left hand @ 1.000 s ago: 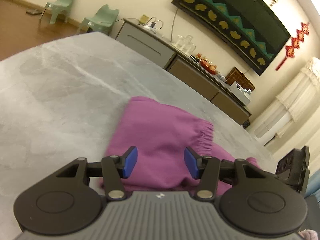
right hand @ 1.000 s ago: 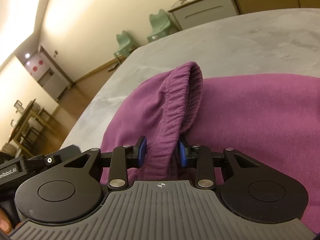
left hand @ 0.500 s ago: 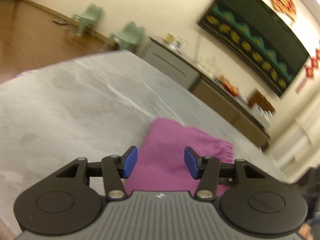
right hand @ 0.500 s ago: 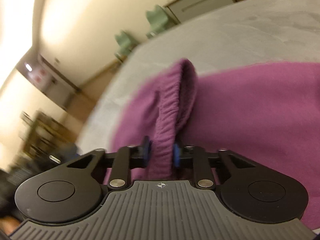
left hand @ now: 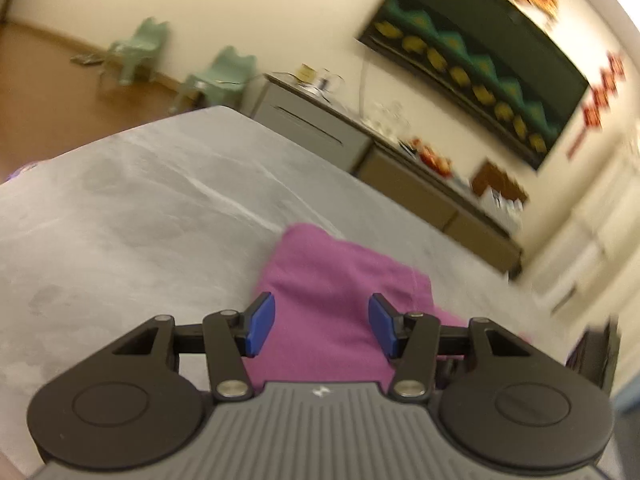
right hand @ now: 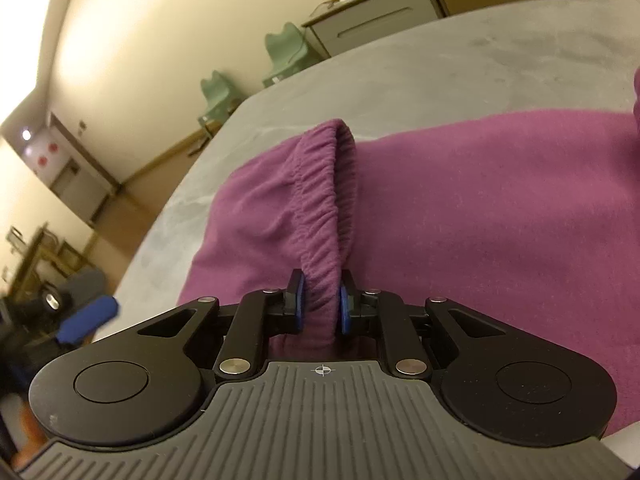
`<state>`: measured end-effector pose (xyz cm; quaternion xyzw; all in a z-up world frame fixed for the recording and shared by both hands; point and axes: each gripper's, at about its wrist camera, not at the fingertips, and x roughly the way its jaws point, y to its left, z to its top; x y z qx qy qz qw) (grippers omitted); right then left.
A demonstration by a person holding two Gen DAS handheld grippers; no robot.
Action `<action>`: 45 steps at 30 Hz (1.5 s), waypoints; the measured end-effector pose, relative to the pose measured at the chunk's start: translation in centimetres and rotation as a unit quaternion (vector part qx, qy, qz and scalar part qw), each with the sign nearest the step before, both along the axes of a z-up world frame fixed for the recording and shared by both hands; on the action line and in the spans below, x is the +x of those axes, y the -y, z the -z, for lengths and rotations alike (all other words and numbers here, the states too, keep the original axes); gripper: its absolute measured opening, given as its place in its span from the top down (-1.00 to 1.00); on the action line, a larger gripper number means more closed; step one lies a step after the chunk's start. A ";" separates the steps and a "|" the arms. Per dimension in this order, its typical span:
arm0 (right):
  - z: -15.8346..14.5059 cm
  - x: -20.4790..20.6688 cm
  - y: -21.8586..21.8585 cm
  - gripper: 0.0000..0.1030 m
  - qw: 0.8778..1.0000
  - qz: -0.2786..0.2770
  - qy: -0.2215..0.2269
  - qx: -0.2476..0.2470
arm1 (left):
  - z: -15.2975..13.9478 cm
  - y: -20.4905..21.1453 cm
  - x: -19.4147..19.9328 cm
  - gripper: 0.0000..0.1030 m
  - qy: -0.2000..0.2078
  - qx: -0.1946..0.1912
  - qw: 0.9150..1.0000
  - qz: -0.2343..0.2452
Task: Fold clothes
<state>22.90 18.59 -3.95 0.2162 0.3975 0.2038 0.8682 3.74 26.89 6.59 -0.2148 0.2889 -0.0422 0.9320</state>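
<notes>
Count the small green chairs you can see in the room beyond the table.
2. Both stand on the floor by the far wall: one chair further from the cabinet, the other chair right beside it. More may be out of view.

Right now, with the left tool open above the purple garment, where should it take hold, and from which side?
Probably the gathered elastic band, further along from where the right tool already pinches it. That band stands up as a thick ridge above the flat cloth of the garment, so the left tool can straddle it from above, one pad on each side, rather than scraping flat fabric off the table.
</notes>
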 end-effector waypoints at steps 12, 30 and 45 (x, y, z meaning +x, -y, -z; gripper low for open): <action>0.0 2.0 -0.4 0.33 0.999 -0.031 -0.018 0.015 | 3.9 2.5 2.5 0.03 -0.068 0.046 0.996 0.039; -5.7 -8.8 17.7 -0.70 0.969 0.146 0.114 -0.162 | -1.3 17.5 1.6 -0.18 0.008 0.121 0.974 0.193; -0.8 -9.8 29.6 -0.42 0.979 0.183 0.045 0.083 | 4.5 29.5 8.7 0.17 -0.087 -0.015 0.968 0.237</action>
